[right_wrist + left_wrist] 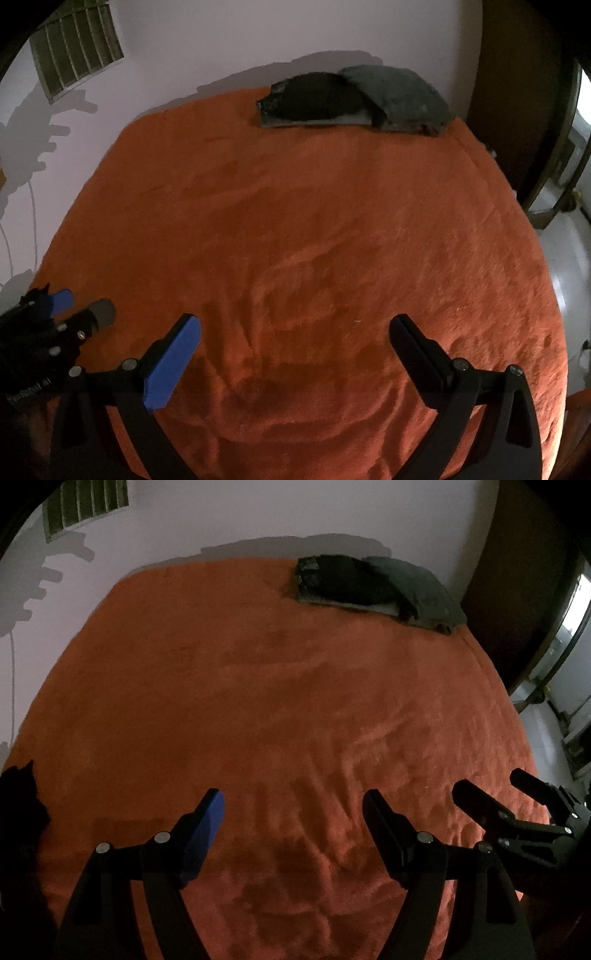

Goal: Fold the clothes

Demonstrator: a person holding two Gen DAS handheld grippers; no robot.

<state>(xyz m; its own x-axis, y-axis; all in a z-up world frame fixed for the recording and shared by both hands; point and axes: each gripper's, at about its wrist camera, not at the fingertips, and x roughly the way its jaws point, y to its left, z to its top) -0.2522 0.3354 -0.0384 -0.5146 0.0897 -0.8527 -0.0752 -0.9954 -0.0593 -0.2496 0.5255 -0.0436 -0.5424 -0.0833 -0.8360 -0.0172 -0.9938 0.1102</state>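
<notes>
Two folded garments lie at the far right of the orange blanket: a black one and a grey-green one overlapping it. The right wrist view shows both, the black one and the grey-green one. A dark unfolded cloth sits at the near left edge. My left gripper hangs open over bare blanket, nothing between its fingers. My right gripper is open too, over bare blanket. Each shows in the other's view: the right gripper at the right, the left gripper at the left.
A pale wall with a slatted vent runs behind the bed. A dark wooden door stands at the far right, with light floor beside the bed's right edge.
</notes>
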